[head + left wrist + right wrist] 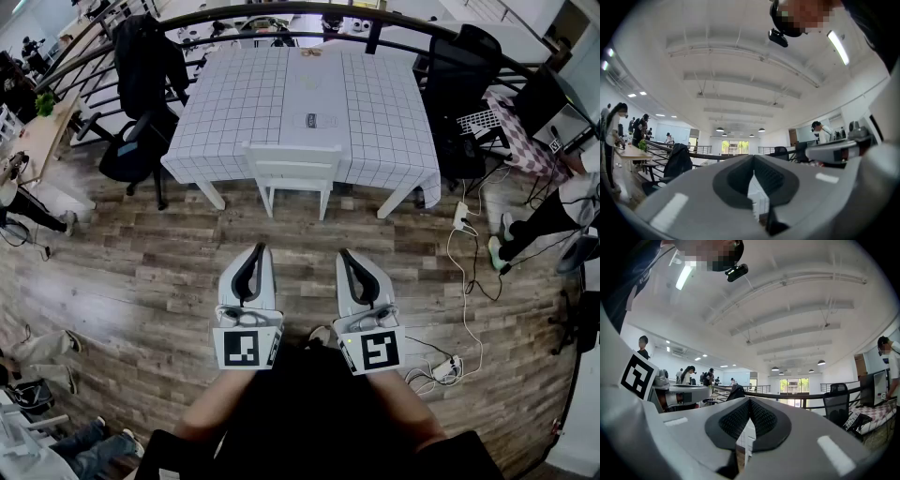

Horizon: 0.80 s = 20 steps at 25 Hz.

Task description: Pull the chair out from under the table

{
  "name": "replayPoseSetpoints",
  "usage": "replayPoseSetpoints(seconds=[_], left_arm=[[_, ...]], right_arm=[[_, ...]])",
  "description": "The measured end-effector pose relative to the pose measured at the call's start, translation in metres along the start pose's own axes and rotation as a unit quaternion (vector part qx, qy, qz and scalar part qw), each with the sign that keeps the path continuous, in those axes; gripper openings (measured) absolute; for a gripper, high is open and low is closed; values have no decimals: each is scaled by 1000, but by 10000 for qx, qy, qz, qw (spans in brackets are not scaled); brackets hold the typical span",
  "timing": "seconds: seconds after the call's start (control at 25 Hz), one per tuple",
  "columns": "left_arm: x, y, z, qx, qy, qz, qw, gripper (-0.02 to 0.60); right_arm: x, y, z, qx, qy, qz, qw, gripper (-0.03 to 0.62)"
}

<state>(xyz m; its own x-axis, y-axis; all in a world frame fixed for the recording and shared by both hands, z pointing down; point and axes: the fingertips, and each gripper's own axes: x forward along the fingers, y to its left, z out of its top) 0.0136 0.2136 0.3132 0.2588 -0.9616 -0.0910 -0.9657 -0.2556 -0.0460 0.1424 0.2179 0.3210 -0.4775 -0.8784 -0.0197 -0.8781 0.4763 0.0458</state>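
Pictured at the near edge of a table (234, 103) draped in a white grid-patterned cloth, a white chair (292, 173) is seen pushed in. Its backrest is set against the cloth's overhang and its legs are planted between the table's front legs on the wood-plank floor (141, 272).

On the near side of the table, well apart from the chair, the left gripper (257, 249) and the right gripper (344, 253) are held side by side and level, pointed toward the table. Both claws are pressed fully together, with nothing caught between them.

The table is hemmed in on three sides. A black office chair (141, 141) hung with a dark jacket is parked at the table's left side, close to its corner. A second black office chair (459, 94) is placed at the table's right side. A curved black railing (281, 13) is run behind the table's far edge.

Near the table's right front leg, a white power strip (461, 216) and trailing cables are spread on the floor, with a person's legs (530, 225) beyond them. Farther to the table's left, a wooden desk (37, 131) is topped with a small green plant (44, 103).

Along the middle of the tabletop, a few small flat items (319, 120) are laid out, too small to be told apart.
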Motion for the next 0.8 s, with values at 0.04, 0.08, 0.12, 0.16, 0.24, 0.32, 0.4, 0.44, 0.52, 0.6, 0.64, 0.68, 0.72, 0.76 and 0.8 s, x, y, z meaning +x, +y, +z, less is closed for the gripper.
replayPoseSetpoints(seconds=[0.04,0.08,0.12,0.16,0.24,0.32,0.4,0.44,0.52,0.6,0.64,0.68,0.72,0.76,0.8], left_arm=[[0,-1,-1,-8,7,27,10000,8],[1,-2,-1,-12,10,54,10000,8],[1,-2,-2,-8,9,82,10000,8],[0,-3,-2,3,2,109,9999,8],[0,-5,-2,21,-34,146,9999,8],[-1,-8,-1,-22,-113,108,9999,8],[-2,-13,-2,-99,-163,63,9998,9],[-2,-14,-4,-116,-152,61,9998,8],[-2,-17,-7,-85,-107,53,9999,8],[1,-17,-9,-28,-82,27,10000,8],[4,-17,-11,-18,-74,15,10000,8],[8,-17,-12,-25,-64,5,10000,8],[12,-16,-14,-42,-53,-3,10000,8],[16,-15,-15,-59,-45,-14,10000,8],[21,-14,-18,-69,-40,-30,10000,8]], right_arm=[[-2,-3,0,1,1,-19,10000,-6],[-3,-5,-1,6,-3,-35,10000,-6],[-5,-8,-1,16,-13,-42,10000,-6],[-8,-10,-1,36,-31,-37,10000,-6],[-13,-15,-1,162,-111,23,9998,-6],[-20,-20,-4,371,-171,95,9991,-6],[-25,-27,-12,424,-87,81,9990,-6],[-27,-30,-16,415,-12,71,9991,-6],[-29,-31,-22,441,116,95,9989,-6],[-27,-29,-26,447,180,146,9987,-6],[-26,-27,-28,425,189,168,9988,-6],[-24,-25,-29,385,188,193,9989,-6],[-21,-23,-30,330,184,223,9990,-6],[-19,-20,-32,265,184,259,9991,-6],[-16,-17,-33,186,188,295,9992,-6]])
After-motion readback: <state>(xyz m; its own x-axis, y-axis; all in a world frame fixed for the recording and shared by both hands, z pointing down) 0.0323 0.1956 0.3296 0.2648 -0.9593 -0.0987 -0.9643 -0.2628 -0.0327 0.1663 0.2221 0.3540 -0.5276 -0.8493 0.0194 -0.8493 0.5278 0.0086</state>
